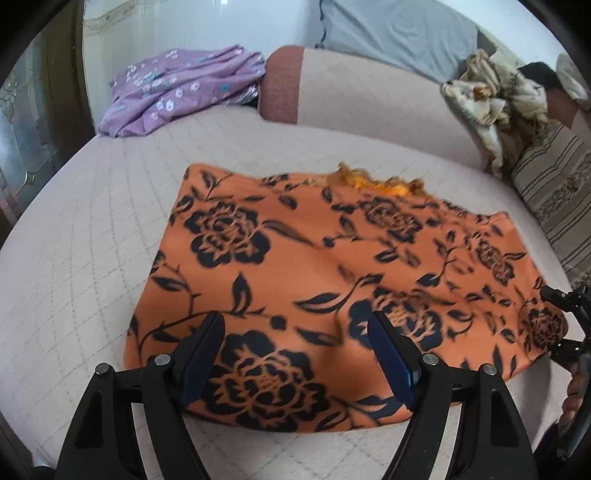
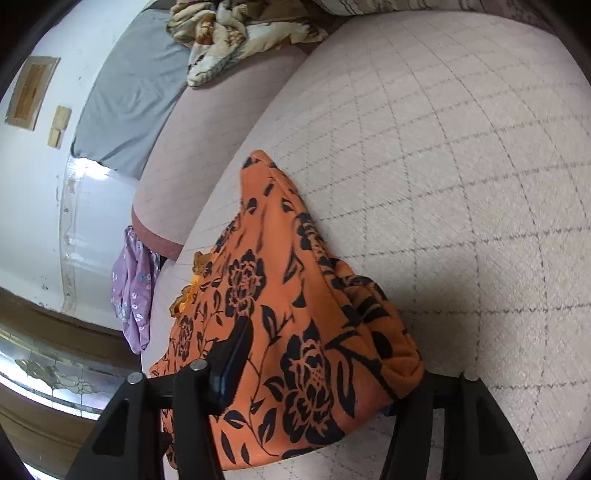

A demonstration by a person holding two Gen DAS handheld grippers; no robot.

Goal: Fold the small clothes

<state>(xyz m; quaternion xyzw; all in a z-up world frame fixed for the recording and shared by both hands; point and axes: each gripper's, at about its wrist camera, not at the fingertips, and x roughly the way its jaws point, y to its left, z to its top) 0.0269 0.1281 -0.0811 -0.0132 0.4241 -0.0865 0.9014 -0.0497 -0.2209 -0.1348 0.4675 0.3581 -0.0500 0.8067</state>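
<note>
An orange garment with black flowers [image 1: 314,266] lies folded flat on the quilted bed. My left gripper [image 1: 295,332] is open above its near edge, fingers apart and holding nothing. In the right wrist view the same garment [image 2: 295,332] lies between my right gripper's [image 2: 317,354] fingers, bunched and lifted at its corner. One finger [image 2: 232,354] shows on the left; the other is hidden under the cloth. The right gripper also shows at the right edge of the left wrist view [image 1: 569,306].
A purple flowered cloth [image 1: 184,88] lies at the far left of the bed [image 1: 74,240]. A pink bolster [image 1: 332,92] and a grey pillow [image 1: 399,33] stand behind. A crumpled beige blanket [image 1: 491,99] and a striped cushion [image 1: 554,195] are at the right.
</note>
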